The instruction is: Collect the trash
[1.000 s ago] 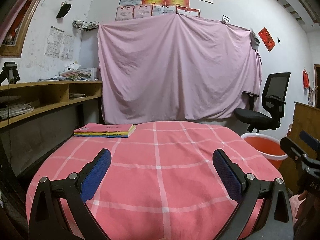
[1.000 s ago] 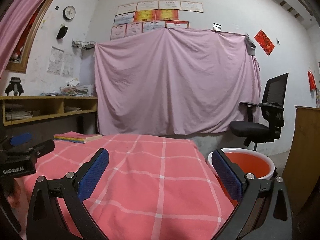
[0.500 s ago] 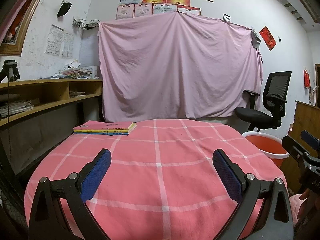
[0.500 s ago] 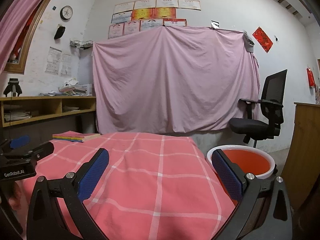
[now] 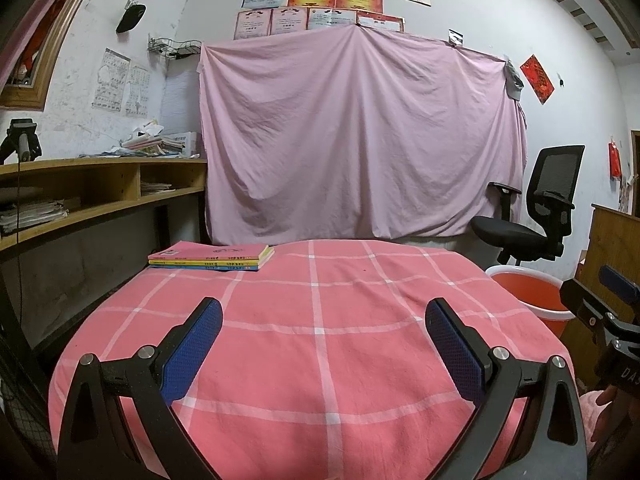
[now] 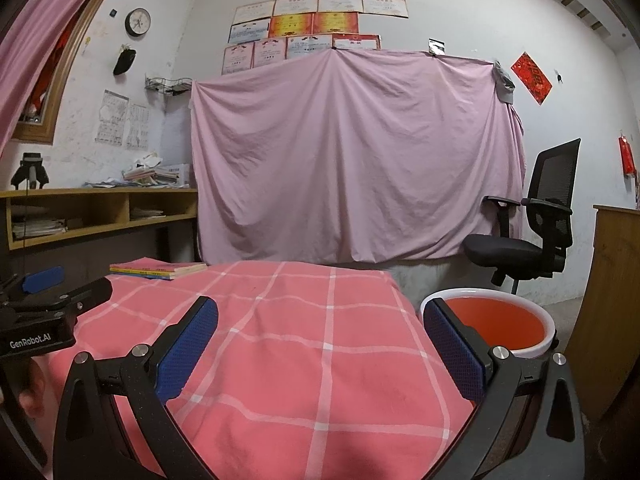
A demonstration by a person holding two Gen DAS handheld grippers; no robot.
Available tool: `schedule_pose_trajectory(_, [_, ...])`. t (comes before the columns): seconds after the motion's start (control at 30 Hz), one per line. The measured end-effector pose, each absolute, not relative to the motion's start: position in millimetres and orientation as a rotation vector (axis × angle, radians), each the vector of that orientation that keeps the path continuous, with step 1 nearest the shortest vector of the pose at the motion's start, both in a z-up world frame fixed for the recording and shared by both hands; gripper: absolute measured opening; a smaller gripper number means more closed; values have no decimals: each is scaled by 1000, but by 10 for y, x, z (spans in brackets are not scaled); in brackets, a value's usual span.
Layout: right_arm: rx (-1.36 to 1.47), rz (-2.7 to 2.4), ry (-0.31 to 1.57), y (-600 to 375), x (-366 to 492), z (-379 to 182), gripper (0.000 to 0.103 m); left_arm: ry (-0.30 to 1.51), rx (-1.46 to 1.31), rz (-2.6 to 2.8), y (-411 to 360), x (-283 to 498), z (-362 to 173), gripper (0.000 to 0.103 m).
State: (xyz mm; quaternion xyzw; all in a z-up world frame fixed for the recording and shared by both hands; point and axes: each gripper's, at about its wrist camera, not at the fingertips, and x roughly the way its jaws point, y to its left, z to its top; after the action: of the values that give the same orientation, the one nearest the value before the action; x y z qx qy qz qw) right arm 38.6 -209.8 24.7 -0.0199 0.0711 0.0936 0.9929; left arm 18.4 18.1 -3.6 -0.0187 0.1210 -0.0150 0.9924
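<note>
A: Item one, far left: our left gripper, fingers spread wide, nothing between them. Beyond it, a stack of books at the table's far-left corner.

B: Item two, centre: the pink checked tablecloth. We find no trash on it anywhere.

A: Item three, right: our right gripper, likewise wide open and empty, hovering at the table's right edge. Just beside it on the floor, the orange bucket.

B: Progress, as we judge it: the table looks cleared, collection likely finished.

A: Unverified: the bucket's bottom is cut off by a gripper finger, so we cannot tell what it holds. The floor is hidden too.
</note>
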Motion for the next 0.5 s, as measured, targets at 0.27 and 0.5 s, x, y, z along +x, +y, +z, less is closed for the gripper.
schedule_pose_trajectory(0.27, [-40, 186, 143, -2093, 386, 249, 103, 242, -38, -28, 185, 176, -33, 99])
schedule_pose_trajectory(0.5, [-40, 188, 143, -2098, 387, 250, 103, 241, -38, -28, 176, 171, -34, 99])
